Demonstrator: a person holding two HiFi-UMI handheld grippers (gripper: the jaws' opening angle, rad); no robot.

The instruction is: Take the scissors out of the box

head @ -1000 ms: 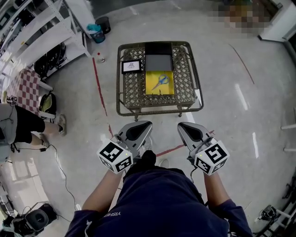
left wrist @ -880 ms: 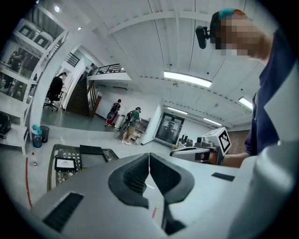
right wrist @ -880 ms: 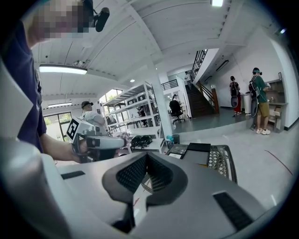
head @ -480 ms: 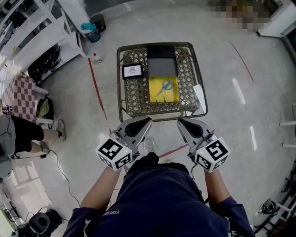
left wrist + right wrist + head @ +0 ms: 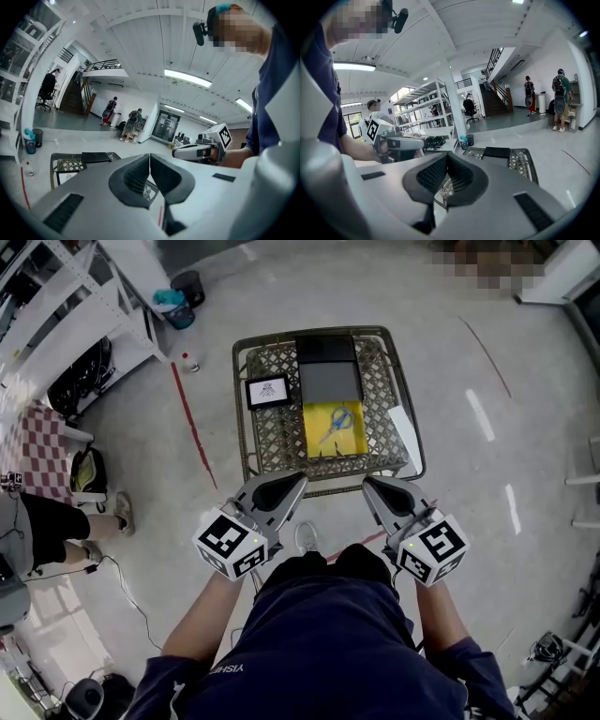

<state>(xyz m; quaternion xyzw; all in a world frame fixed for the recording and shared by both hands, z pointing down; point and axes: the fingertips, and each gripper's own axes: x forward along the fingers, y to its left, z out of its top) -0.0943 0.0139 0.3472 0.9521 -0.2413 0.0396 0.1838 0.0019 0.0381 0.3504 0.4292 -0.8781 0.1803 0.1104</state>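
Person wears a navy short-sleeved shirt (image 5: 328,643) with small white lettering on its left side. Left tongs (image 5: 298,478) and right tongs (image 5: 367,482) are light grey moulded shells with black ribbed pads (image 5: 133,176) at the tips and black slot insets on top. Each carries a white cube (image 5: 230,545) printed with black square markers.

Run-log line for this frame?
stage: pre-reach | left gripper: shut, empty | right gripper: shut, empty | scissors: in yellow box on wicker table

Open-topped yellow box (image 5: 314,439), dark box (image 5: 328,381) just behind, framed card (image 5: 267,391) left.
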